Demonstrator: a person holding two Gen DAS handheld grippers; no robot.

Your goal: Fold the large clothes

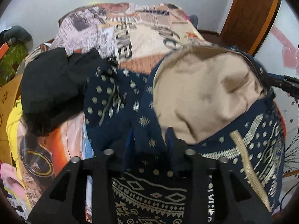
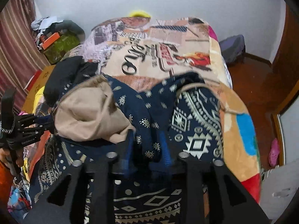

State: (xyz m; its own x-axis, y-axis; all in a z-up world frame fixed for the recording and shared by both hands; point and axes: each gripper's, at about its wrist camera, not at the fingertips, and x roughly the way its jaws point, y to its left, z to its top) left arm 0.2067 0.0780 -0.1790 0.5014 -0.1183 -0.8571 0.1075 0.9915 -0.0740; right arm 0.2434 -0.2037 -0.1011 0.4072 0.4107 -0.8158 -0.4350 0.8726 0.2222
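Observation:
A large navy garment (image 1: 261,130) with a cream geometric print lies crumpled on the bed, its beige lining (image 1: 205,93) turned up. In the left wrist view my left gripper (image 1: 151,131) has its blue fingers (image 1: 171,136) apart, with a fold of navy cloth between them and not pinched. The right wrist view shows the same garment (image 2: 196,121) and lining (image 2: 87,108). There my right gripper (image 2: 146,138) also stands open astride a loose navy fold. At that view's left edge, the black body of the left gripper (image 2: 28,128) reaches into the cloth.
A printed blanket (image 2: 149,56) covers the bed. A black garment (image 1: 50,85) is heaped at the left. Cardboard boxes (image 1: 7,97) and a green box (image 2: 61,44) stand left of the bed. A wooden door (image 1: 248,13) and bare floor (image 2: 252,85) with a pink shoe (image 2: 273,151) are on the right.

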